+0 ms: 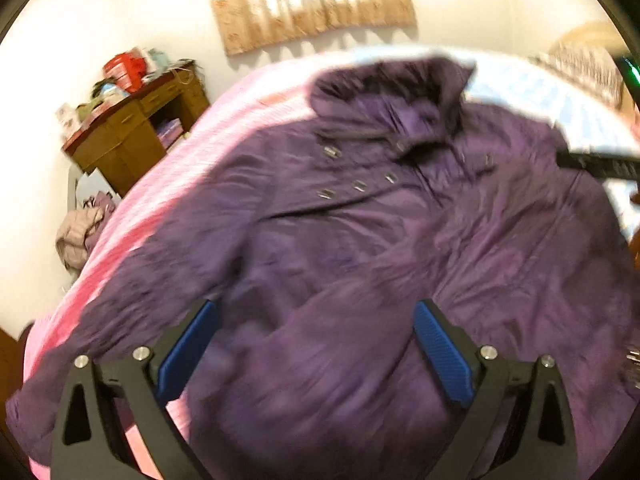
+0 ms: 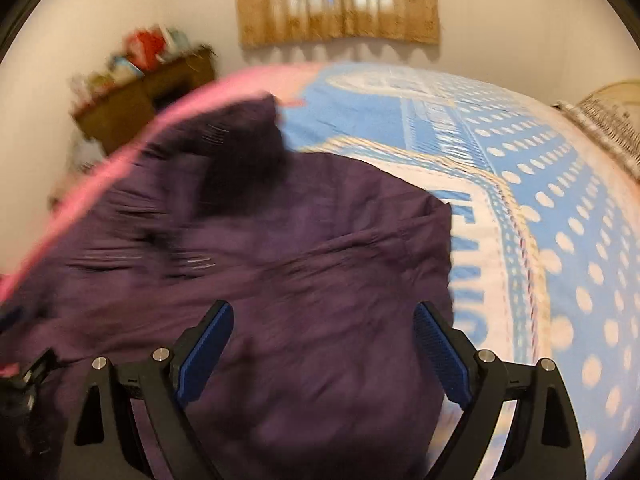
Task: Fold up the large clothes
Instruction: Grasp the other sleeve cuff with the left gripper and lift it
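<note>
A large purple padded coat point(image 1: 360, 232) lies spread front-up on the bed, collar toward the far wall, metal snaps on its chest. One sleeve stretches toward the lower left. My left gripper point(image 1: 316, 320) is open and empty, hovering over the coat's lower body. In the right wrist view the coat point(image 2: 300, 260) fills the left and middle, with a folded edge at its right side. My right gripper point(image 2: 324, 320) is open and empty above that part of the coat. Both views are motion-blurred.
The bed cover is pink point(image 1: 168, 200) on the left and blue with white dots point(image 2: 560, 208) on the right. A brown desk point(image 1: 132, 132) with clutter stands by the far wall. A clothes pile point(image 1: 80, 232) lies on the floor. A curtained window point(image 2: 336, 0) is behind.
</note>
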### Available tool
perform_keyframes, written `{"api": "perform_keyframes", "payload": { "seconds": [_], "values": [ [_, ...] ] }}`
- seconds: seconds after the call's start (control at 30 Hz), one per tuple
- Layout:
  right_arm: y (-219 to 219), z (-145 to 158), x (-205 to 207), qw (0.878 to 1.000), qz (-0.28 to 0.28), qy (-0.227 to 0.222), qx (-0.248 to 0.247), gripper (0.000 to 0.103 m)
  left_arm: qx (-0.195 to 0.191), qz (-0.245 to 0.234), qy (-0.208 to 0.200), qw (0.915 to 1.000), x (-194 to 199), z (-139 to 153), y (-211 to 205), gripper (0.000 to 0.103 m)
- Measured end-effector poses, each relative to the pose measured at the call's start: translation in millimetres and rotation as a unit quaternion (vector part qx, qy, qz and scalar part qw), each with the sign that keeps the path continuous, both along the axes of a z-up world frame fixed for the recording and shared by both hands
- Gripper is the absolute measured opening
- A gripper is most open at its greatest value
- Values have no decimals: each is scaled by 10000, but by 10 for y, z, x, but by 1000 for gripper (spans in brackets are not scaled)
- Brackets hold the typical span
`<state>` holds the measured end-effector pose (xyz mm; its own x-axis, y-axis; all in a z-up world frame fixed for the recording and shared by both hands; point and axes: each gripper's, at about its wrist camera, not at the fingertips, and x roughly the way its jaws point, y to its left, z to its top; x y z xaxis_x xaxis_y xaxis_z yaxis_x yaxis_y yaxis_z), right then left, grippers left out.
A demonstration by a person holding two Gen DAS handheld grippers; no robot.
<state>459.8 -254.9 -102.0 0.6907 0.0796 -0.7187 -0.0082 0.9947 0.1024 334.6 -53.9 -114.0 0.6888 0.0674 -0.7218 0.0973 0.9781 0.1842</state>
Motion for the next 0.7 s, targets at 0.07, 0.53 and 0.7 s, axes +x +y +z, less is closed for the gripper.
{"api": "perform_keyframes", "payload": {
  "seconds": [0.07, 0.53, 0.7],
  "values": [
    [119, 176, -382, 9993, 279, -226, 64, 92, -381, 154, -182, 9990, -258, 193, 316, 103],
    [1242, 329, -2156, 9797, 1767, -939, -147, 92, -2707, 3220, -677, 9047, -1874, 208, 3203, 103],
    [1614, 247, -2511, 9717, 2135, -991, -214, 92, -4372, 3472, -684, 8268, -1927, -88, 3594, 103]
  ]
}}
